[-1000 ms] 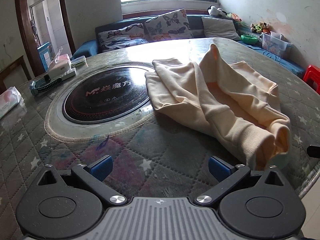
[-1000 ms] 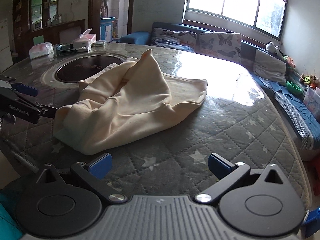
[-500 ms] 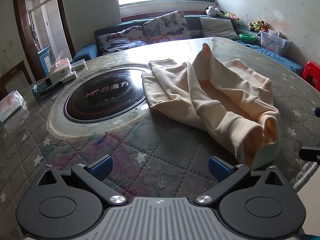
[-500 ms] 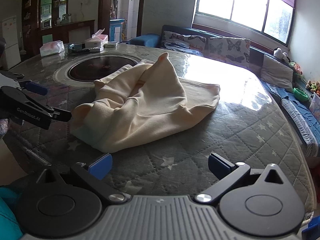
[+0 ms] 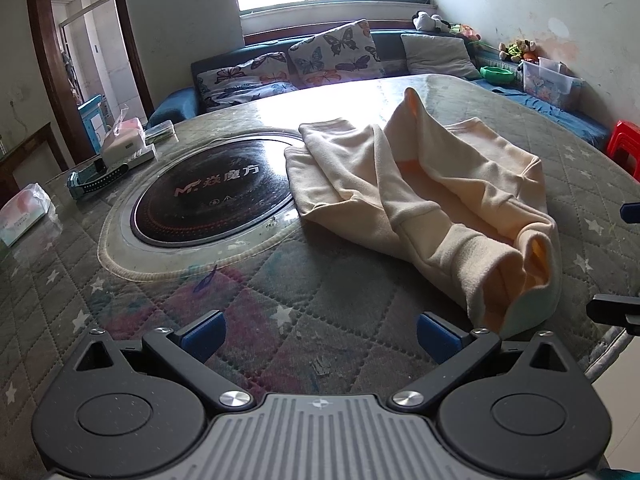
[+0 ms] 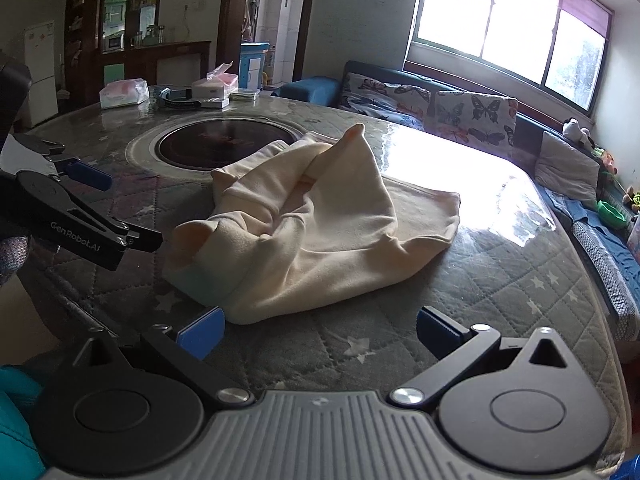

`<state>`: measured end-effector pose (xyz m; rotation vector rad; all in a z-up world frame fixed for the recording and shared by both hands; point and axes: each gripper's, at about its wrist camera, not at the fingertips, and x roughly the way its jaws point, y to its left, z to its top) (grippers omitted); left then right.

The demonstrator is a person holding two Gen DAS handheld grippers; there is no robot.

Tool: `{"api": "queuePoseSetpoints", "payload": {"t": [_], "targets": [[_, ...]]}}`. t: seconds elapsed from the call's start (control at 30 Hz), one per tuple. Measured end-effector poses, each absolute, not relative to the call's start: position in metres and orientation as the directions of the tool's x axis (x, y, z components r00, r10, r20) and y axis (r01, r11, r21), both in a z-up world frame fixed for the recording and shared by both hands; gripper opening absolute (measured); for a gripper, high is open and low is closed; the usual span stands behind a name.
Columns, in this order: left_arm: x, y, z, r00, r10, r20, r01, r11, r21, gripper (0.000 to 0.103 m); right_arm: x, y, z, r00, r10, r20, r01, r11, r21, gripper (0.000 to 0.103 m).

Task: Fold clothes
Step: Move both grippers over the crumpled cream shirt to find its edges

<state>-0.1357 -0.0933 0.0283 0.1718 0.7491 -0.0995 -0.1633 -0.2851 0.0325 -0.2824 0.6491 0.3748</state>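
We are holding both claws, left (image 5: 318, 332) and right (image 6: 318, 330), wide open and empty; the crumpled garment (image 6: 316, 224) is lying at the surface's (image 6: 500, 280) near edge, risking sliding off if snagged.

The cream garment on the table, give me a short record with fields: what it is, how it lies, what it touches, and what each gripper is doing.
item: cream garment, fleece-like
state: crumpled, not yet folded, one corner peaked up
surface: quilted star-pattern table
overlap: far edge lies over the rim of the round black cooktop
left gripper: open, holds nothing, short of the garment
right gripper: open, holds nothing, near the garment's front edge
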Motion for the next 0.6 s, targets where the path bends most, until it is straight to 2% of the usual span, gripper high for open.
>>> {"api": "queuePoseSetpoints", "payload": {"t": [0.6], "targets": [[-0.120, -0.091, 0.027, 0.709, -0.038, -0.704, 0.161, 0.981, 0.109, 0.103, -0.139, -0.281, 0.036, 0.710, 0.279, -0.647, -0.454, 0.884, -0.116, 0.103]]}}
